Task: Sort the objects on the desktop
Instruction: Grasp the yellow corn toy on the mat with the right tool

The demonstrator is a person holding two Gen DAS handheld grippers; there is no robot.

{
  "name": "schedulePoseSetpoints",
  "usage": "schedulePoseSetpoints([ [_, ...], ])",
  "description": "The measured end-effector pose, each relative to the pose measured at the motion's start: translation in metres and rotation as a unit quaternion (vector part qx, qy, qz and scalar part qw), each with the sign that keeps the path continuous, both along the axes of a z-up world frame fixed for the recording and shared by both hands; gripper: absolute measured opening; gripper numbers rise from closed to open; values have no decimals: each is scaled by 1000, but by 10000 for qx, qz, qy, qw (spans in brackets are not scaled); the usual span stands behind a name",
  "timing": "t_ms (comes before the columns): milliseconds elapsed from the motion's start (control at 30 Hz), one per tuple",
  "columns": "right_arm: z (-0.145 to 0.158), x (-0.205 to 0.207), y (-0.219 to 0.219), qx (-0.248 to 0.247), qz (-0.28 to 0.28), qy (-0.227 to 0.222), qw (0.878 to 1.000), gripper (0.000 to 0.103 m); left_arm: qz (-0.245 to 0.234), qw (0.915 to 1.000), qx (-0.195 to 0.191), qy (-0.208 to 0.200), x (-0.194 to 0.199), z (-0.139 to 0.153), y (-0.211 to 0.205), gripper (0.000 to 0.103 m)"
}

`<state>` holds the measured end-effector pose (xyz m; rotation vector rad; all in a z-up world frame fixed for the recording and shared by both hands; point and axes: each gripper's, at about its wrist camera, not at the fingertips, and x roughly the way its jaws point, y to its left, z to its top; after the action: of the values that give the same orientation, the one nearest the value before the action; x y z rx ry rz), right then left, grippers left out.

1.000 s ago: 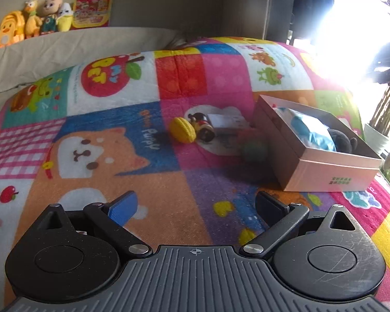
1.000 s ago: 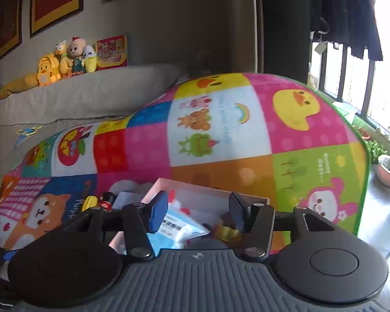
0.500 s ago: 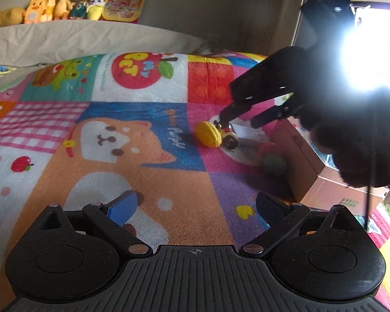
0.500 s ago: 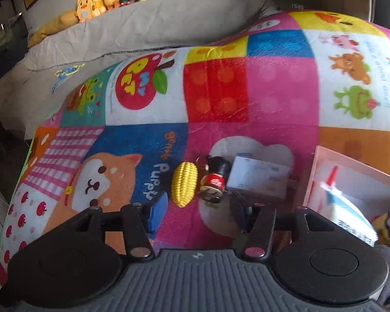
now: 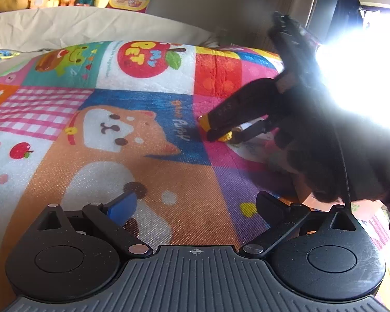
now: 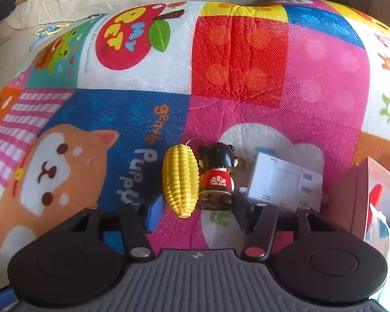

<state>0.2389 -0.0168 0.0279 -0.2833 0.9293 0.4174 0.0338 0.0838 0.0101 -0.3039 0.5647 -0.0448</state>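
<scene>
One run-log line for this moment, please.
right claw: opening, straddling yellow plastic corn cob and red-shirted doll figurine, ungripped | left claw: open, empty | surface: patchwork cartoon mat

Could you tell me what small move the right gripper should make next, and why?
Probably ease the right gripper a little further down and forward. Its jaws are opening, and the yellow toy corn and the small doll lie side by side between its fingertips, neither pressed. Both fit in the gap, so shifting toward the corn first may help to take one thing alone.
</scene>
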Motion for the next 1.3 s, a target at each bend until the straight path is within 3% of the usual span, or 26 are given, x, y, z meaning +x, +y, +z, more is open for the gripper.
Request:
schedulePoseSetpoints([
  [133, 11, -25, -14, 26, 191, 51, 9998, 56, -32, 10000, -21, -11, 0, 0, 0, 101],
  [267, 40, -63, -30, 515, 736, 365, 9953, 40, -86, 10000, 1, 16, 1, 1, -2, 101],
  [333, 56, -79, -38, 760, 998, 406, 9913, 42, -120, 9999, 29, 48, 2, 0, -3, 101],
  [467, 86, -102, -49, 813, 1086, -158, 9906, 42, -130, 9998, 69, 145, 4, 0, -4, 101],
  [633, 103, -99, -74, 940, 626, -389, 9928, 47, -140, 9998, 35, 149, 4, -1, -2, 101],
  [800, 97, -92, -96, 706, 362, -460, 9958, 47, -157, 9997, 16, 164, 5, -2, -1, 102],
  [1000, 74, -67, -95, 984, 35, 161, 9950, 41, -158, 9997, 12, 165, 5, -2, -1, 102],
  [1167, 54, -45, -61, 1352, 25, 738, 9881, 41, -124, 9997, 80, 185, 5, -3, -4, 102],
  [1233, 53, -34, -37, 1330, 70, 620, 9892, 42, -138, 9997, 110, 192, 6, -3, -5, 102],
  [1300, 50, -19, -9, 1170, 164, 388, 9922, 50, -132, 9998, 47, 173, 5, -3, -2, 102],
])
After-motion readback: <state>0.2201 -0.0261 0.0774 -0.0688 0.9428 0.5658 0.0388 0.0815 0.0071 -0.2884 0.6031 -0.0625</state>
